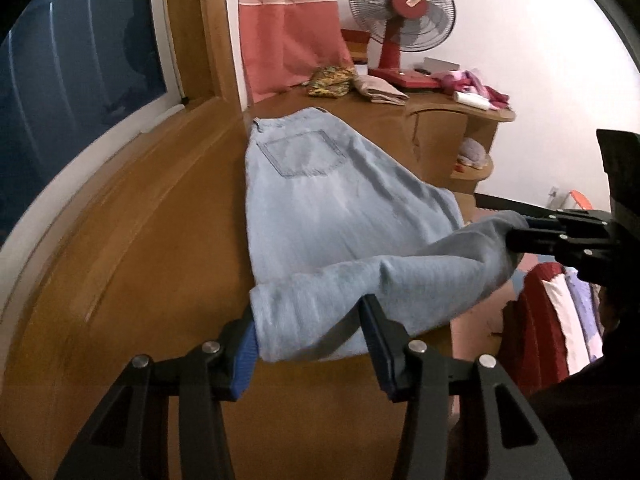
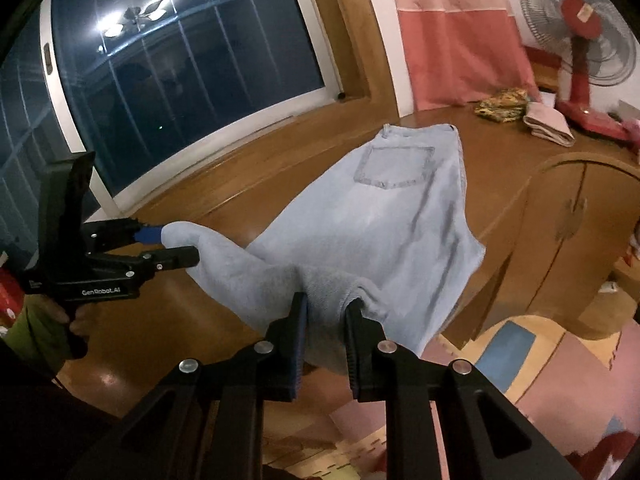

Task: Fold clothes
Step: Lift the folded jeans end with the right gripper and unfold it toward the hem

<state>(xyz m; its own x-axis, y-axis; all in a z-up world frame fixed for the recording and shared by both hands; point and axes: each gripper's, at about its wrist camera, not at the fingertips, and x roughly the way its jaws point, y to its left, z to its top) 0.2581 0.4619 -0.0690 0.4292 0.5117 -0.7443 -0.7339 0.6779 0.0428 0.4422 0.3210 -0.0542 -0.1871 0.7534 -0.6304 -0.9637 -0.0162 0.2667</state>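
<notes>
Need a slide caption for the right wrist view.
Both grippers, right and left, lift the jeans hem off the wooden desk.

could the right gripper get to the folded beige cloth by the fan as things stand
Probably not yet. The right gripper is shut on the jeans, as is the left gripper, so it is occupied. The beige cloth lies beyond the waistband; the wooden top between looks unobstructed.

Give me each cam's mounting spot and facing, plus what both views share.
Left wrist: on the left hand-held gripper, looking along the wooden table at light blue denim jeans; right hand-held gripper enters right.
Right wrist: on the right hand-held gripper, facing the dark window; left hand-held gripper and gripping hand show left.
Shared: jeans, both grippers, red fan.
</notes>
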